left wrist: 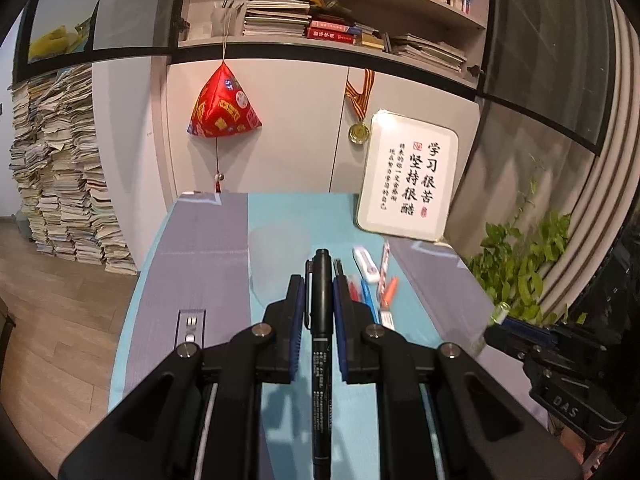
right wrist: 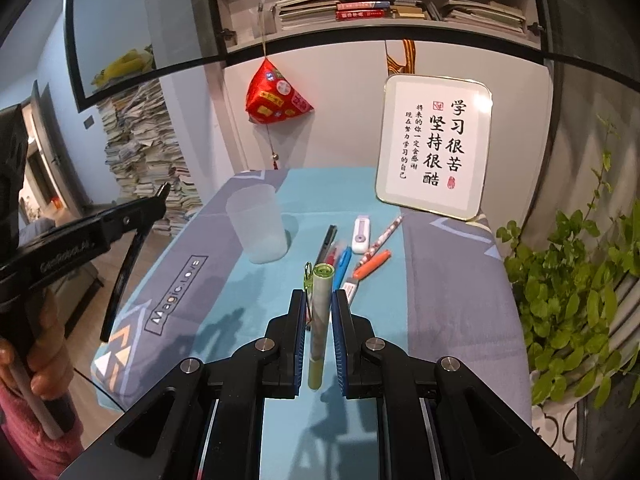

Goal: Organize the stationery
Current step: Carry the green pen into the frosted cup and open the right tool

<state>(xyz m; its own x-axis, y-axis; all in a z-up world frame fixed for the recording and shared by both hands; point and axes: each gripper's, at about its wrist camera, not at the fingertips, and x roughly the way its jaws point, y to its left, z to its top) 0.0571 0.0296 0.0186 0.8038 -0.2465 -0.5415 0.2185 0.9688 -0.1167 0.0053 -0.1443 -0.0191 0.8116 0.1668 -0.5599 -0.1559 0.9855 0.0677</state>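
Observation:
My left gripper [left wrist: 320,284] is shut on a black marker [left wrist: 322,320], held lengthwise above the table. My right gripper [right wrist: 319,300] is shut on a green pen [right wrist: 320,312] with a clear green clip. A translucent plastic cup [right wrist: 258,224] stands upright on the blue and grey cloth, left of the loose stationery; it shows faintly in the left wrist view [left wrist: 276,256]. Several pens lie beside it: a black one [right wrist: 328,240], a red one [right wrist: 334,254], a blue one [right wrist: 342,268], an orange one [right wrist: 372,262], a patterned one [right wrist: 382,238] and a white correction tape [right wrist: 361,234].
A framed calligraphy sign [right wrist: 434,146] leans against the cabinet at the table's back right. A green plant [right wrist: 568,300] stands right of the table. A red pyramid ornament [right wrist: 276,100] hangs at the back. The left gripper's body [right wrist: 80,240] is at the table's left edge.

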